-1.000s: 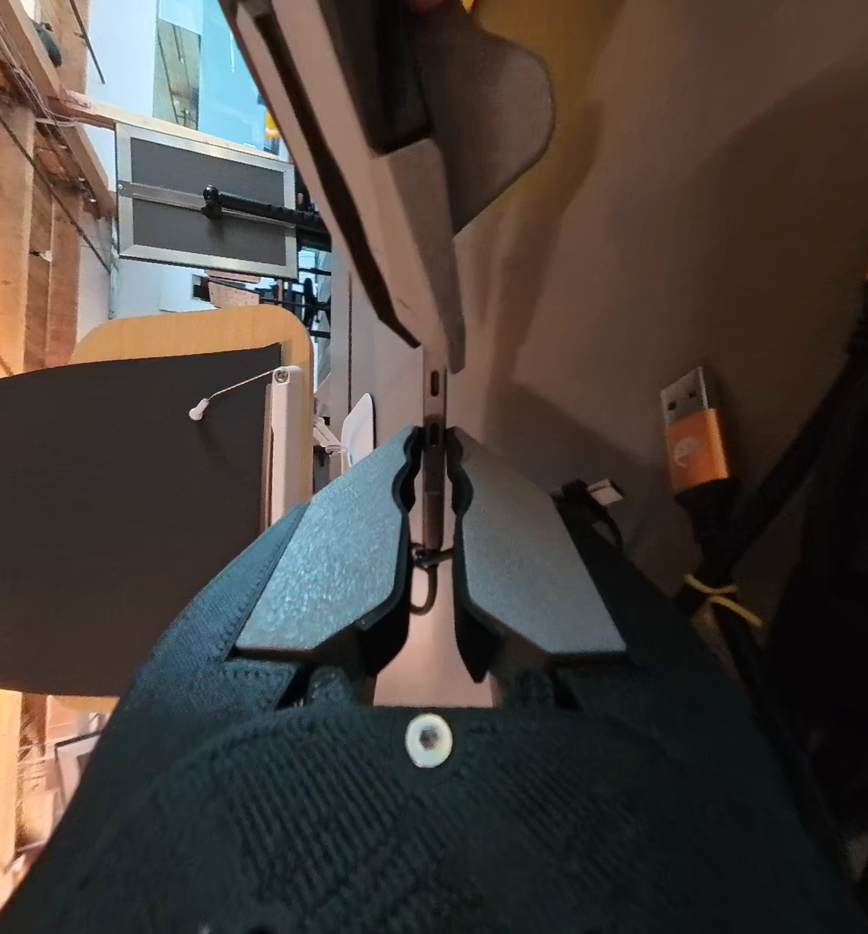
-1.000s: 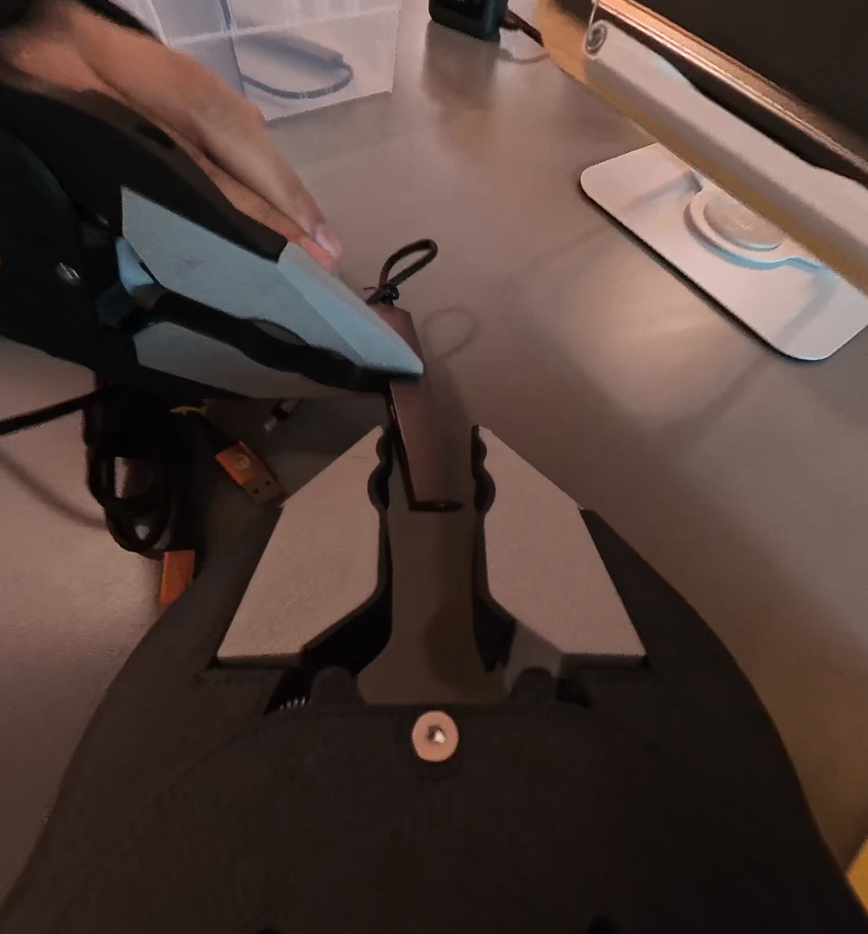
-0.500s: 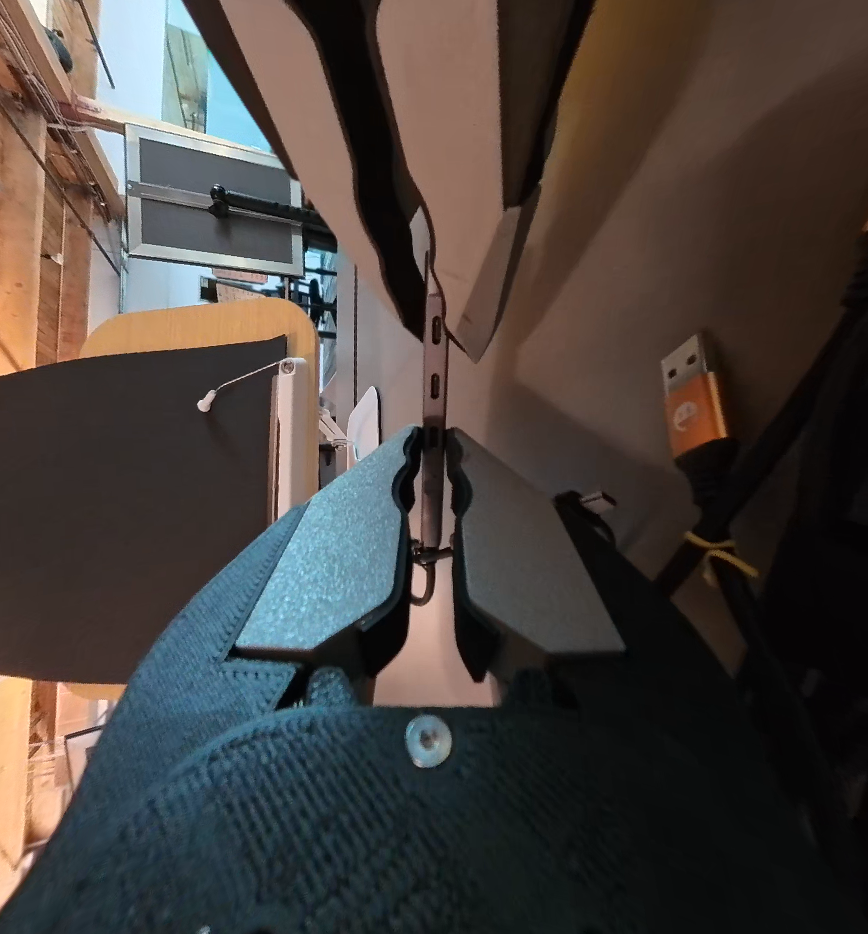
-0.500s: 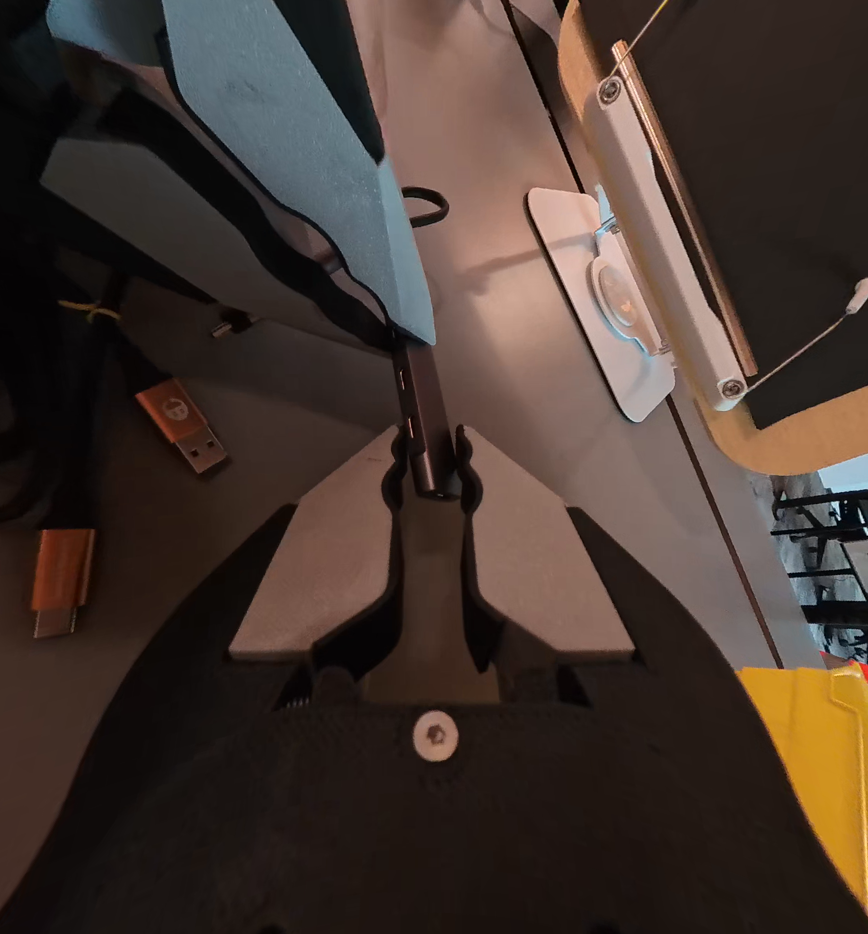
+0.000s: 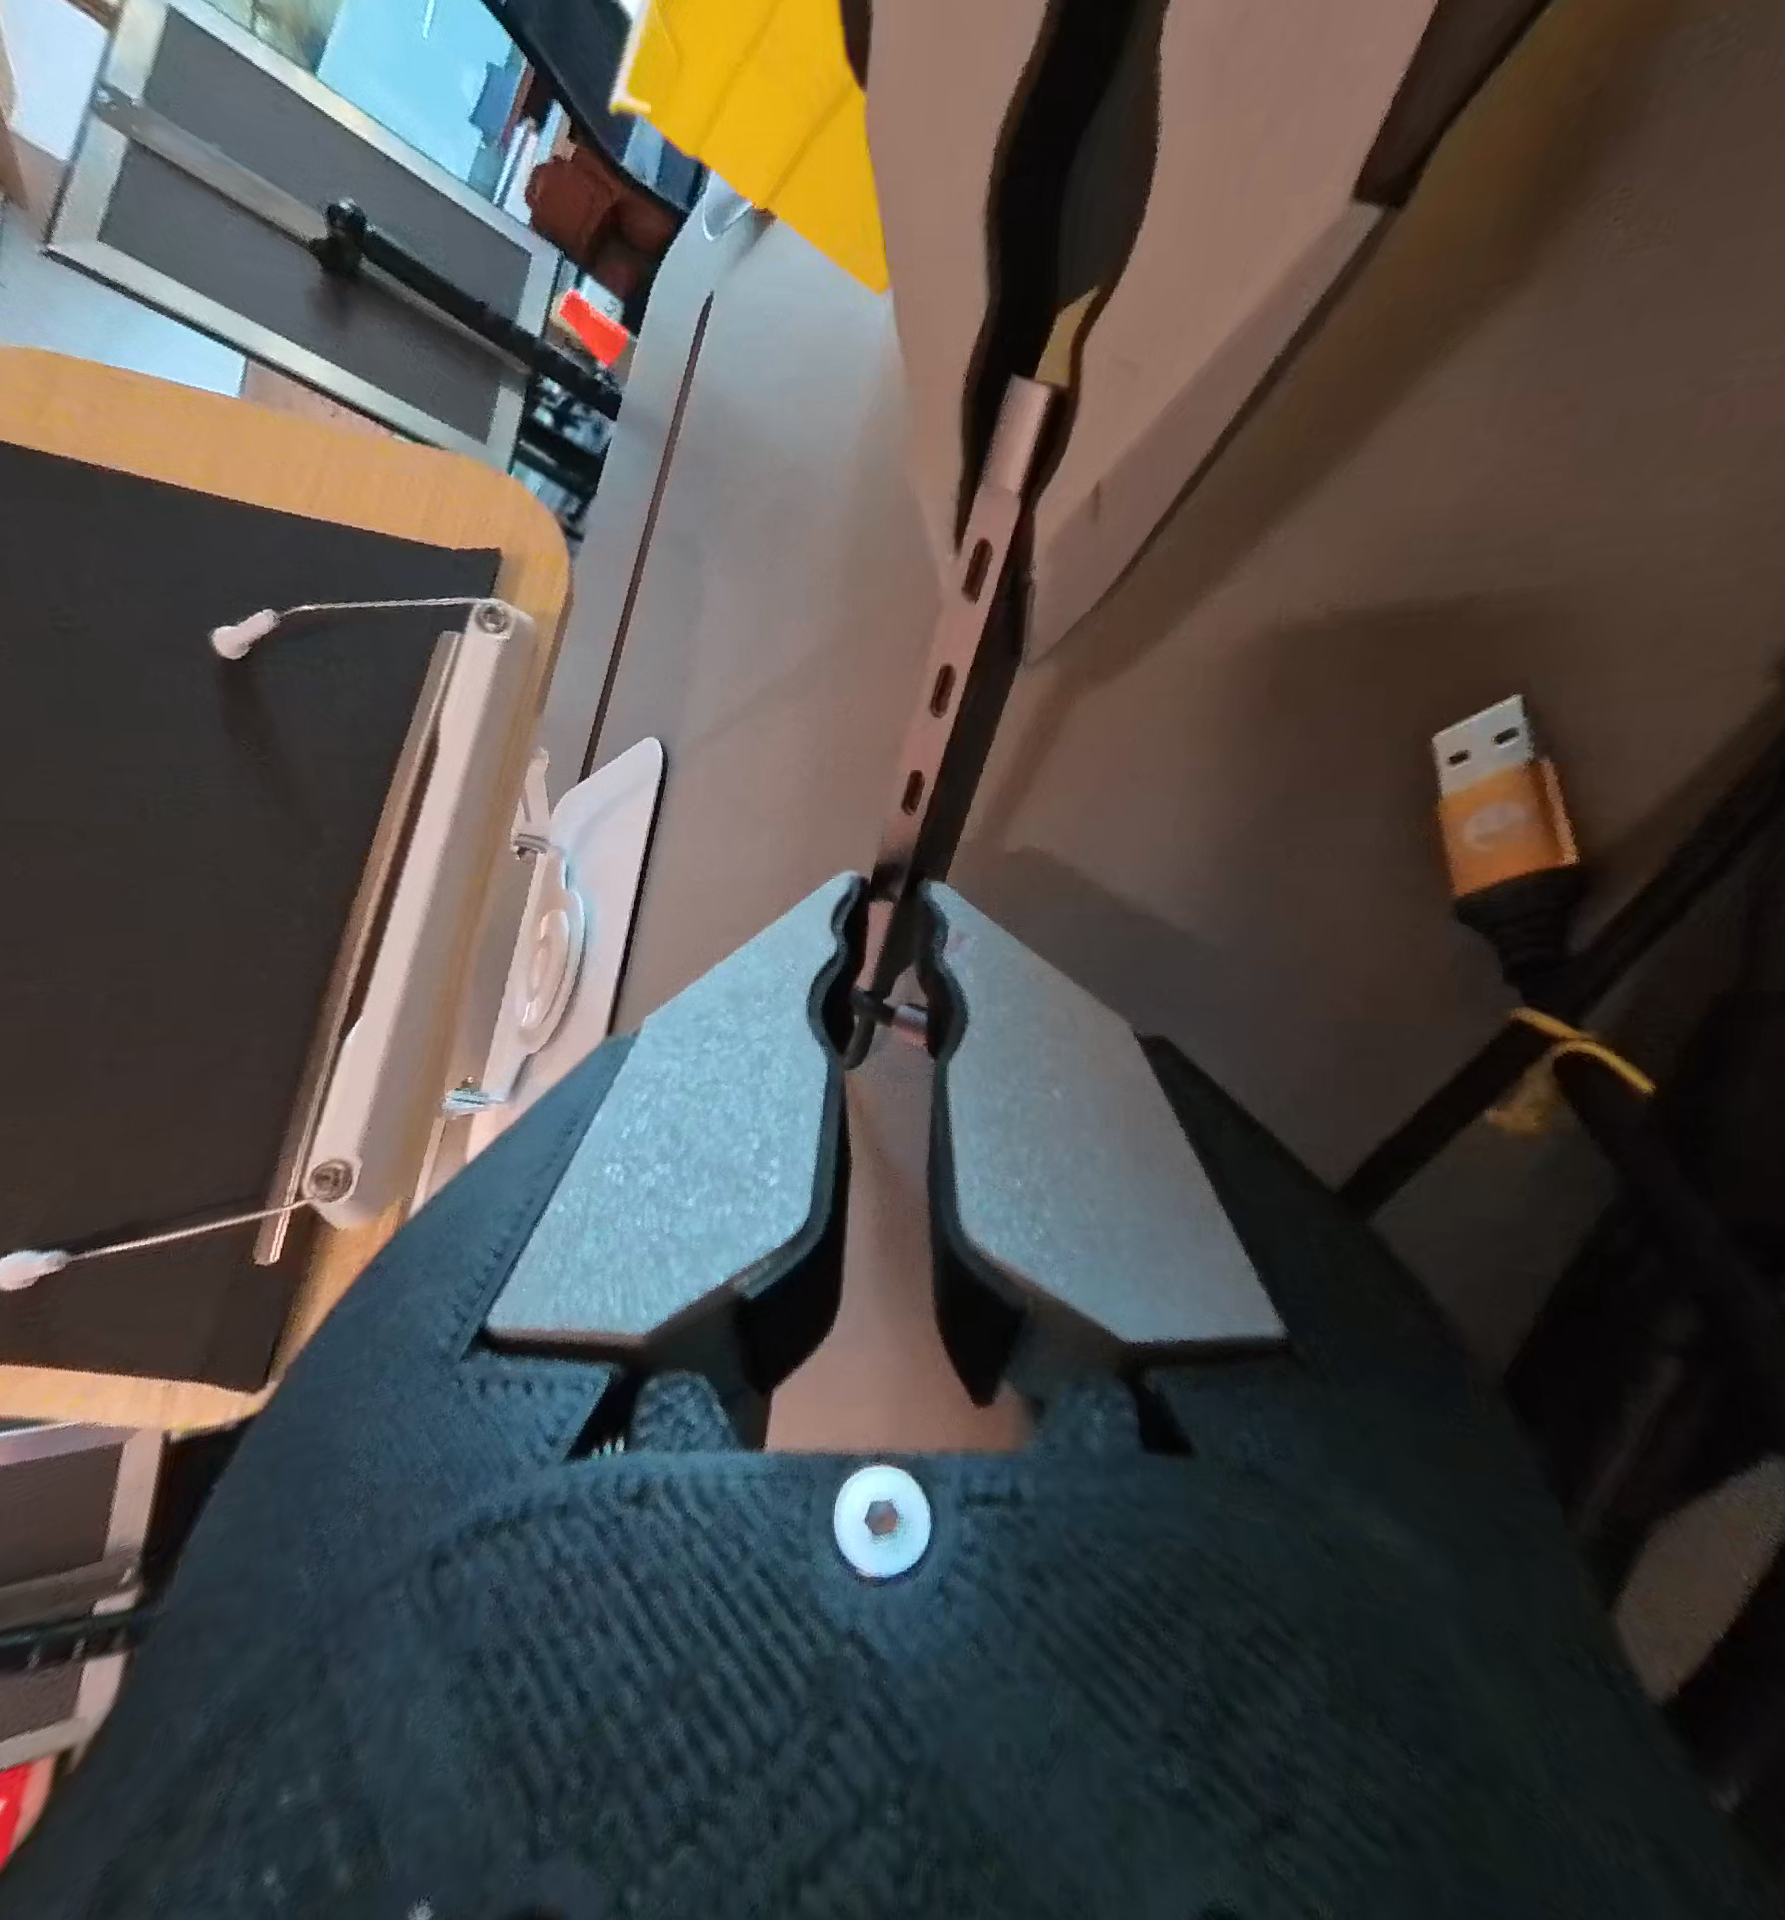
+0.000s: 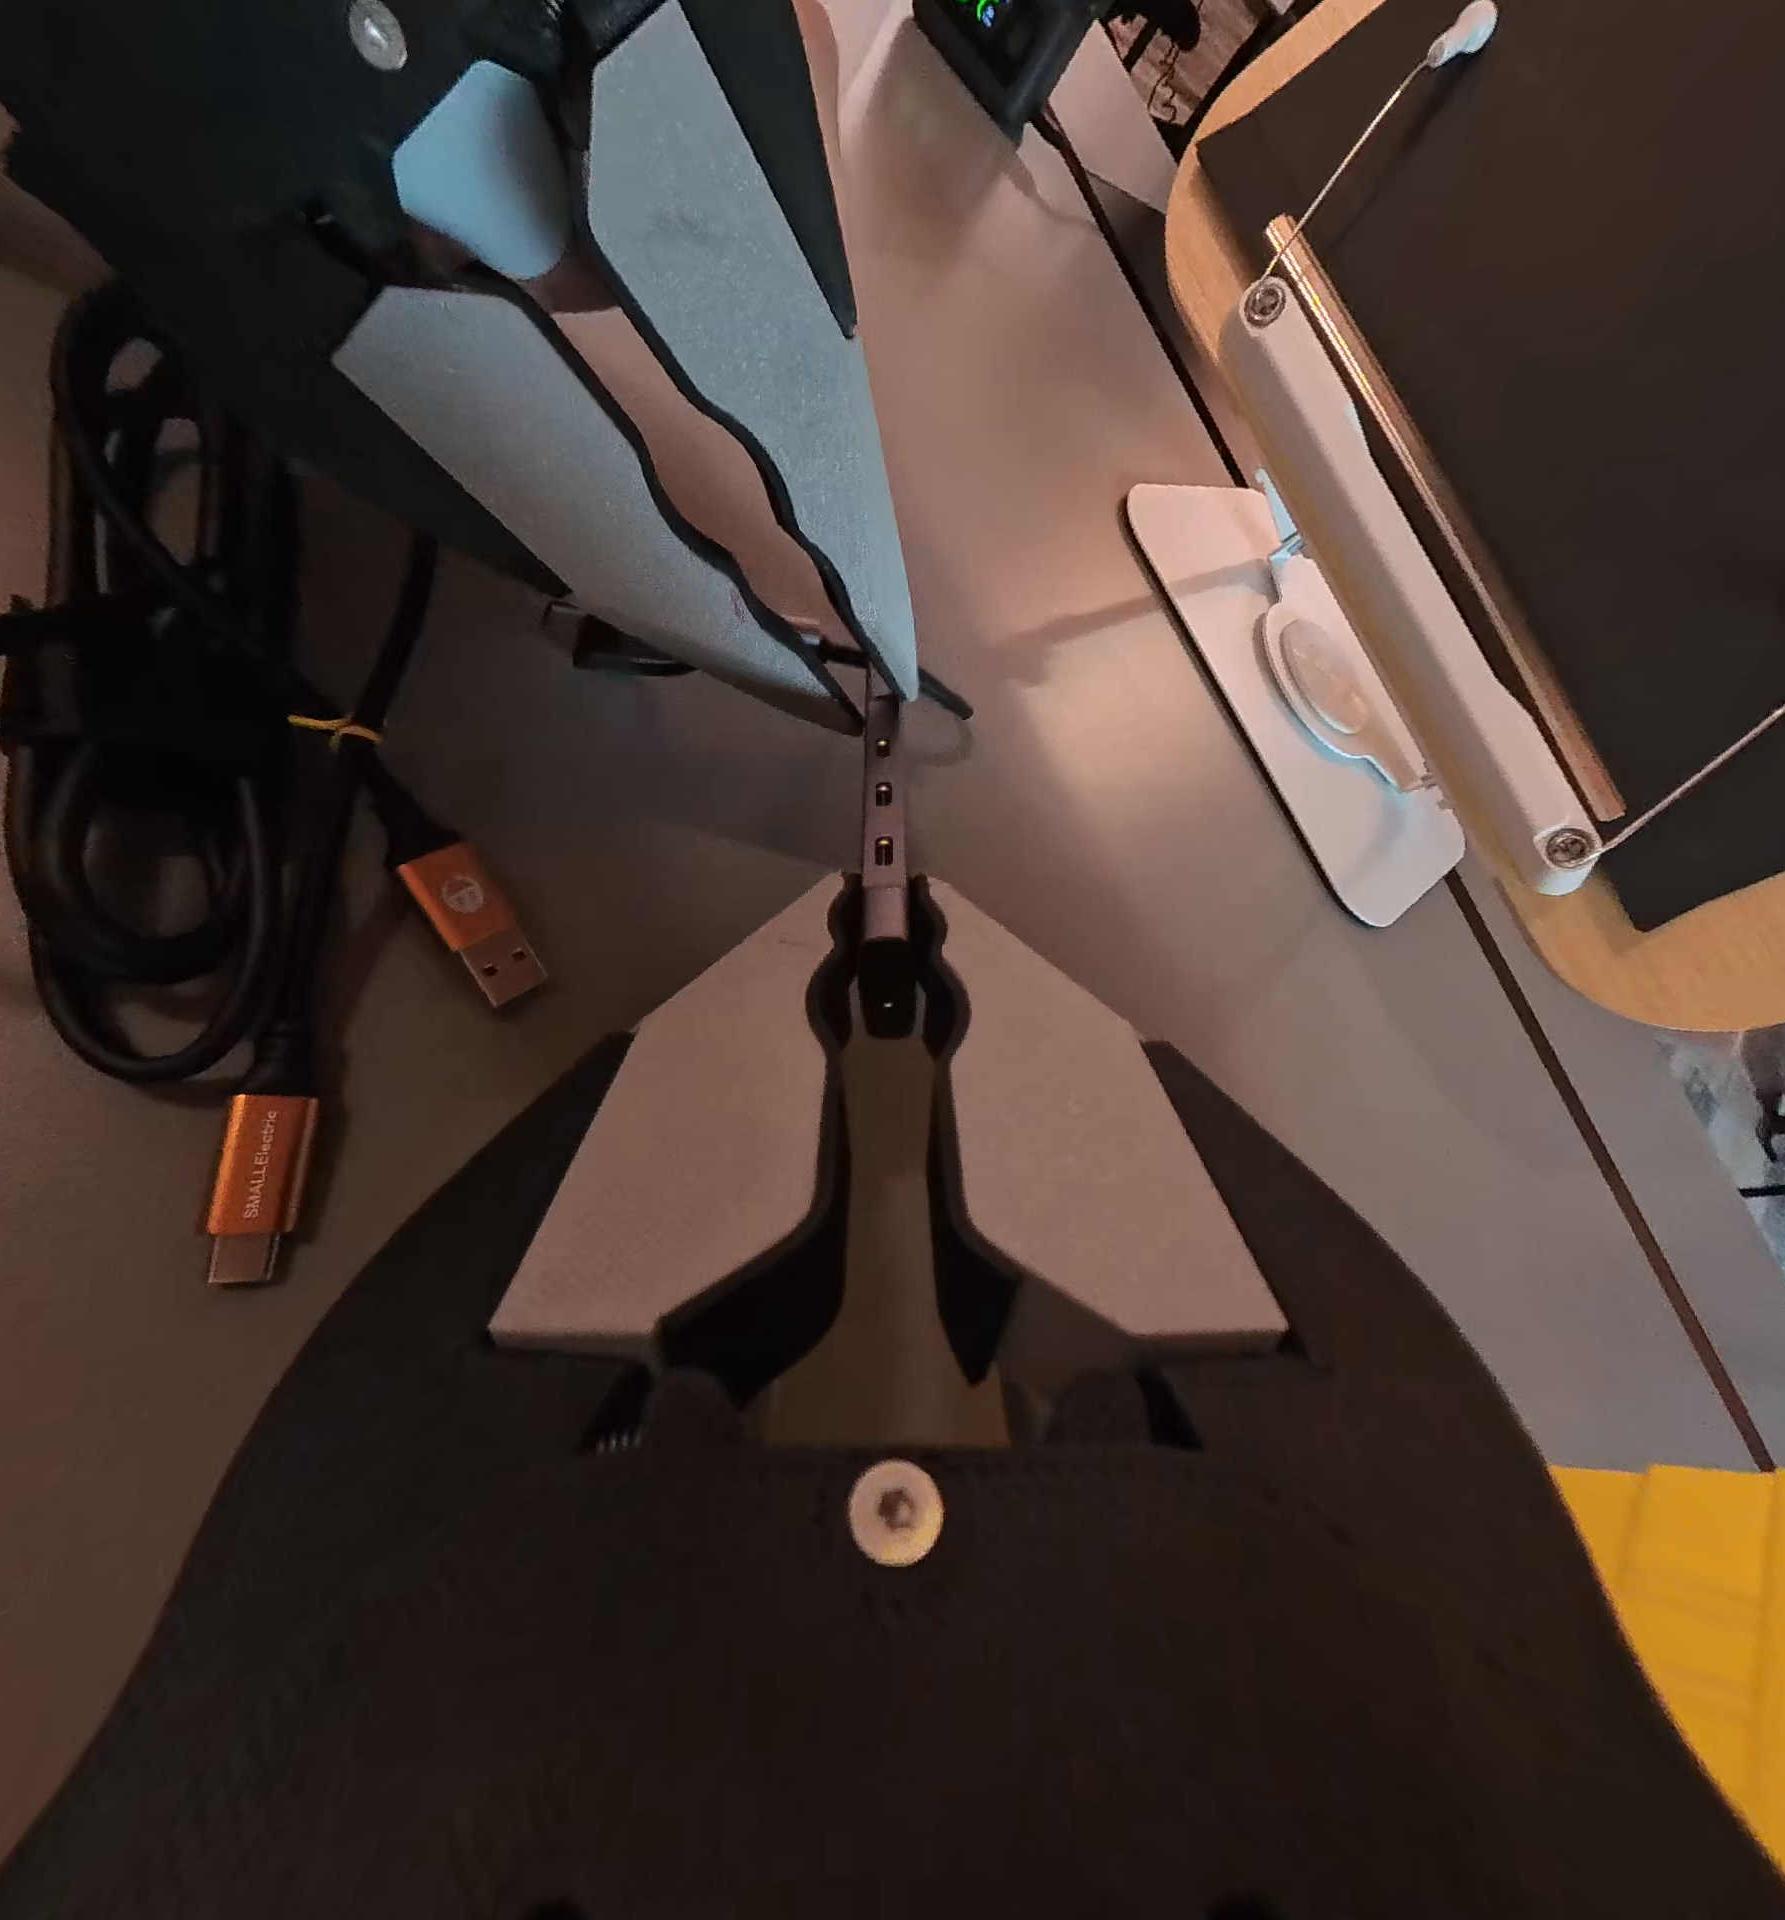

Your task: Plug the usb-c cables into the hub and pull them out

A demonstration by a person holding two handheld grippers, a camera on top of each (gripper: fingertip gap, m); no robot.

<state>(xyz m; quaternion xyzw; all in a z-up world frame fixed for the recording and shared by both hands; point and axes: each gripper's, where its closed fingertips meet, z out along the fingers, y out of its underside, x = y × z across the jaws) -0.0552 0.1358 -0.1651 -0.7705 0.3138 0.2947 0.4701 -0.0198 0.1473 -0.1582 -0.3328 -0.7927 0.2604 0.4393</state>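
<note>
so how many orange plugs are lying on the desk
2 in the right wrist view: a wide flat plug beside the coiled black cable, and a slimmer plug nearer the camera. More may be hidden under the left gripper.

White lettering is running along the orange USB-C plug [image 6: 259, 1169] — one line, lengthwise, legible in the right wrist view. The orange USB-A plug [image 6: 464, 906] is carrying only a round white emblem — no other markings are reading clearly.
</note>
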